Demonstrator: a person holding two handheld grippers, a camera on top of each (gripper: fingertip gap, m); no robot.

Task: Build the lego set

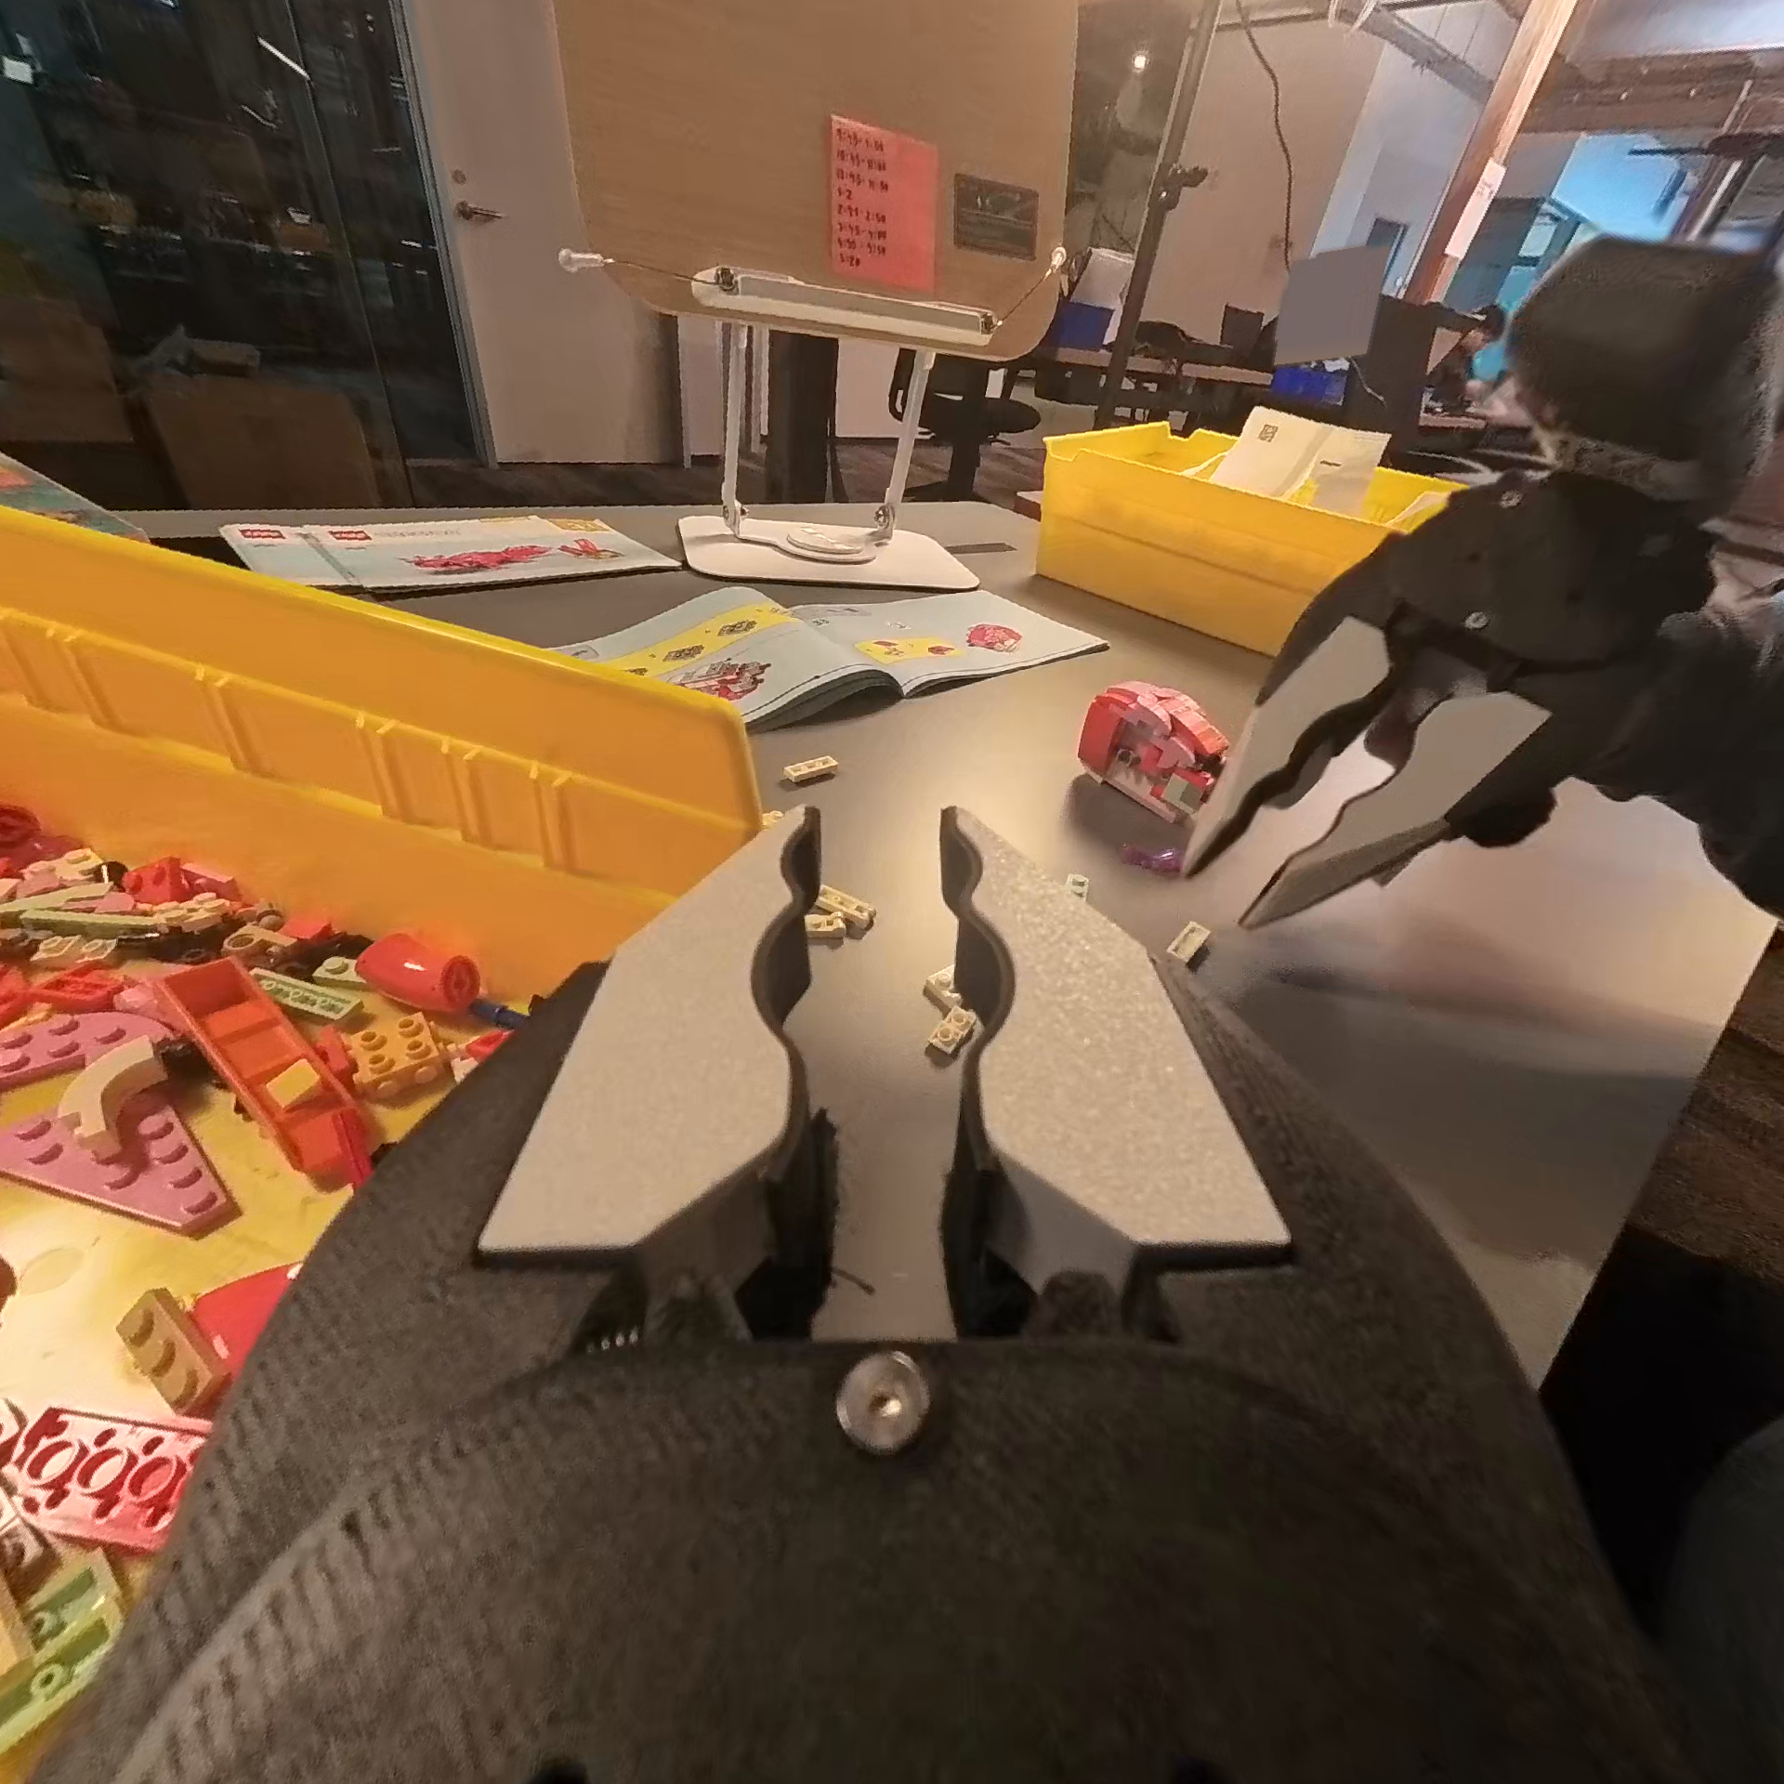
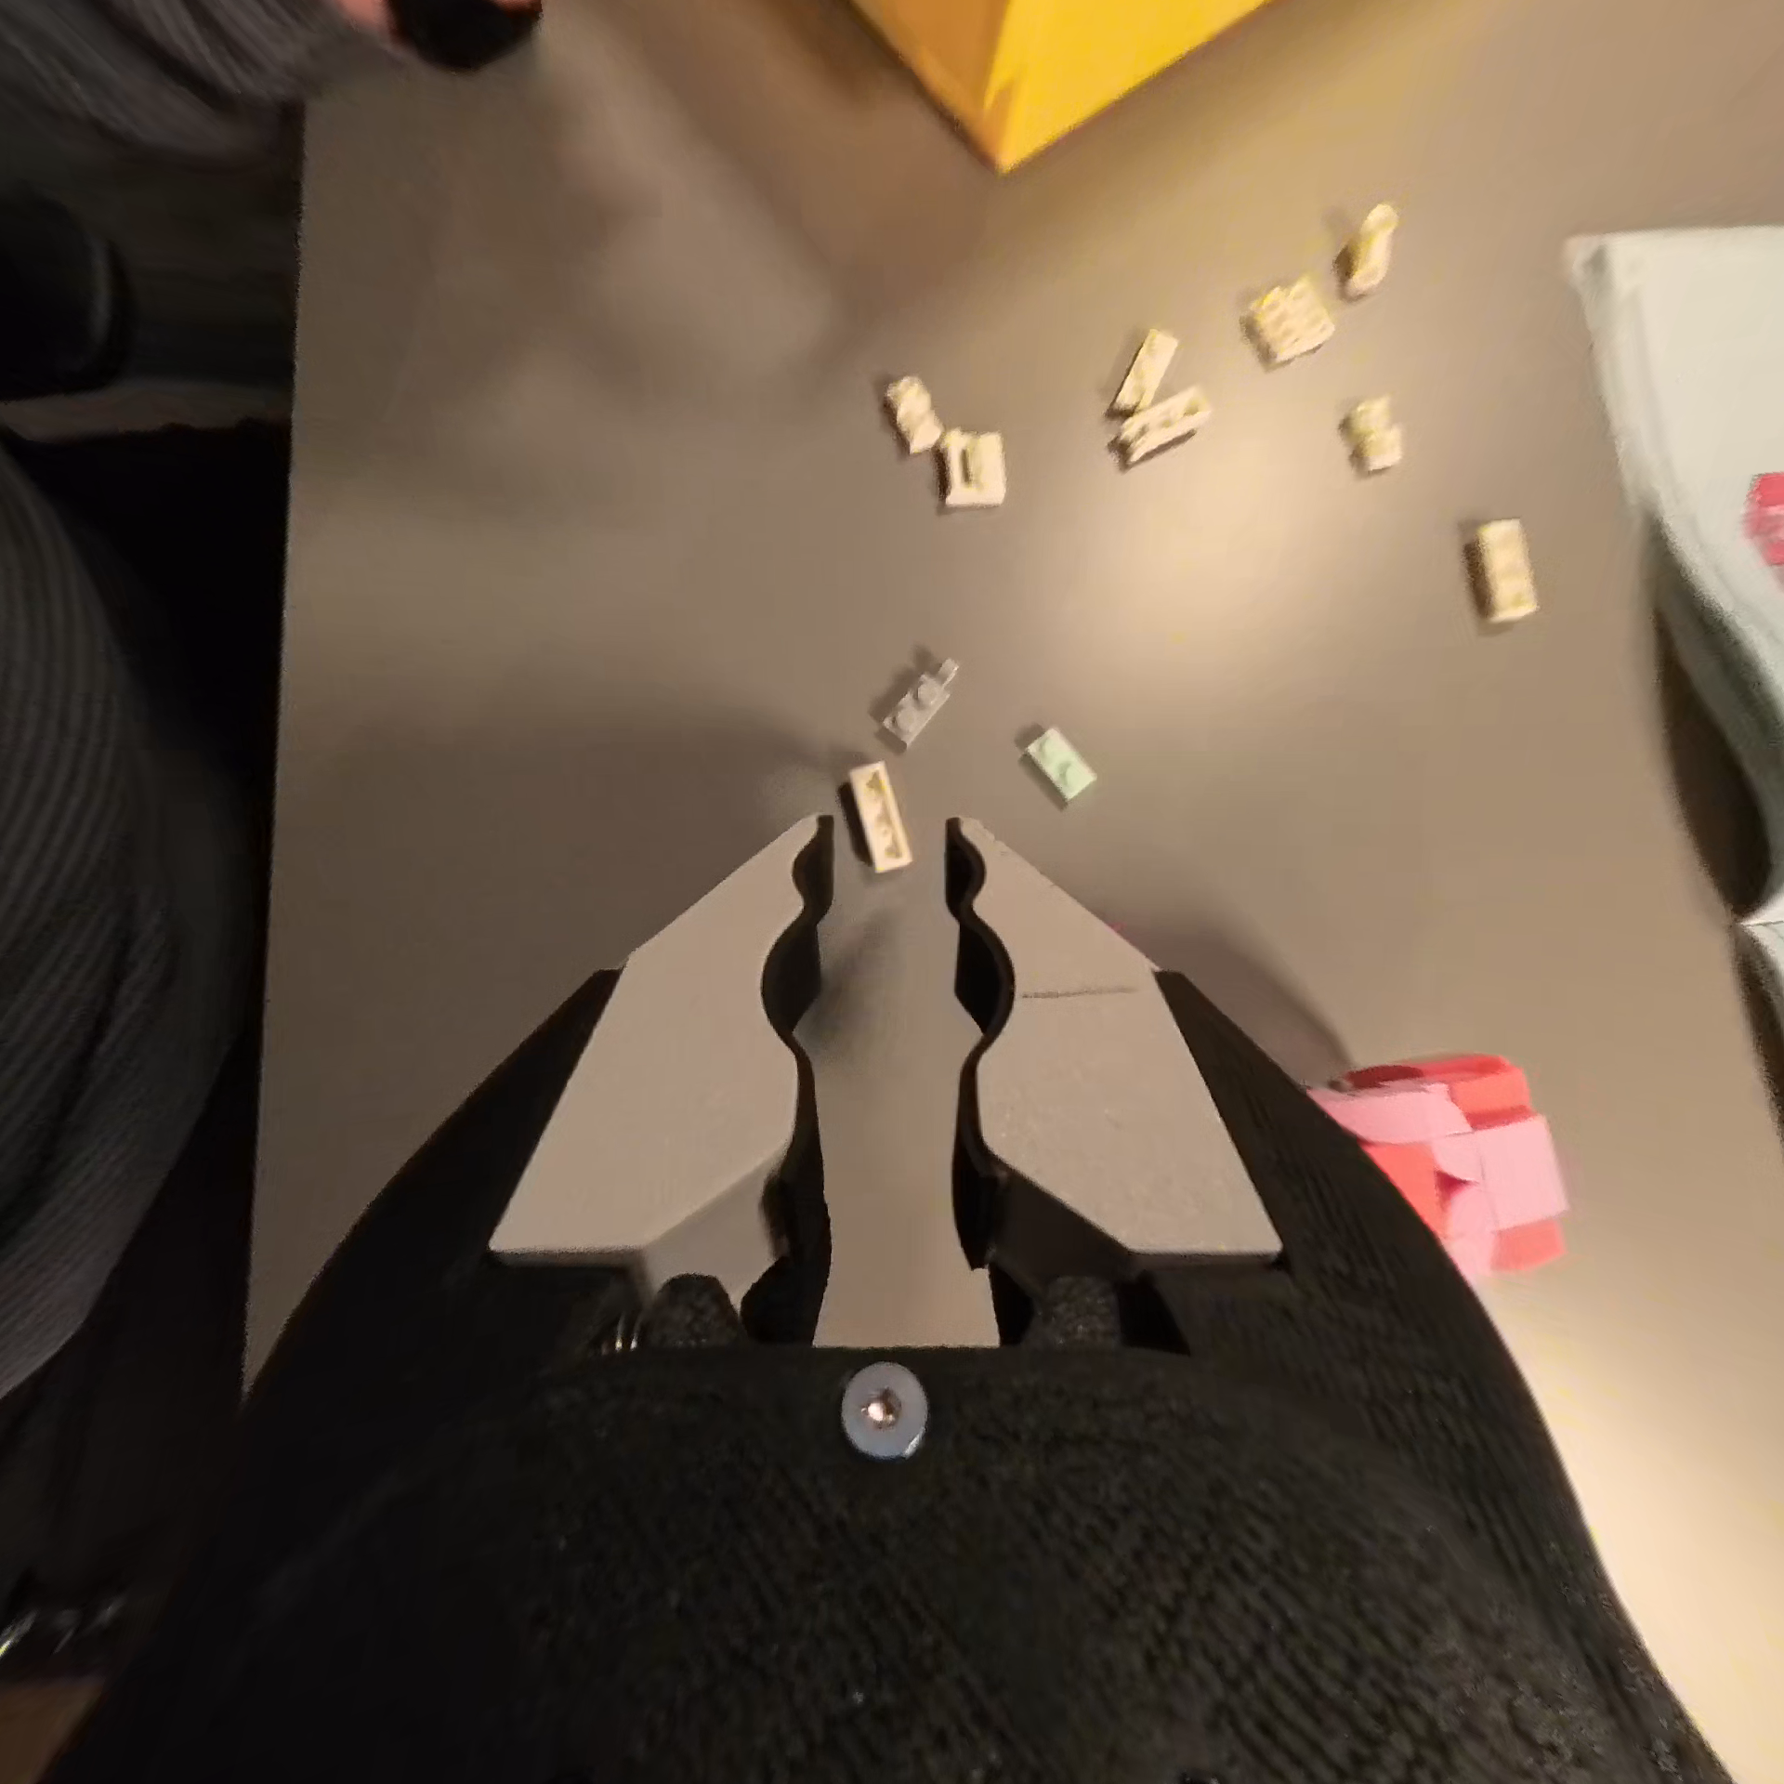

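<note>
The right gripper (image 2: 886,822) points down at the grey table (image 2: 579,483), its jaws released and holding nothing. A small cream plate (image 2: 880,817) lies just in front of its tips, a little nearer to the left finger (image 2: 816,832); no pad presses it. The plate is a thin rectangle, and its long axis runs almost along the fingers, slightly tilted. It seems to lie with the hollow underside up, but the blur makes this not sure. Just beyond it lie a grey plate (image 2: 919,707) with a small clip and a pale green plate (image 2: 1059,763), both with studs up. More cream plates (image 2: 1158,401) are scattered farther toward the table's far side, near the corner of a yellow bin (image 2: 1052,68). A pink and red block model (image 2: 1448,1168) stands beside the right finger (image 2: 956,832), at the right. In the left wrist view the left gripper (image 1: 877,821) hovers low over the table, jaws released too and with nothing between them; a few cream plates (image 1: 951,1014) lie on the table under its gap. Its fingers are grey with a grainy surface and wavy inner pads. At its left a yellow plastic bin (image 1: 386,734) with ribbed walls holds many loose bricks (image 1: 241,1014) in red, pink and tan. An open booklet (image 1: 840,647) lies behind, toward the far edge. The other gripper (image 1: 1226,893) comes in from the right, tilted down steeply, tips near the table.
</note>
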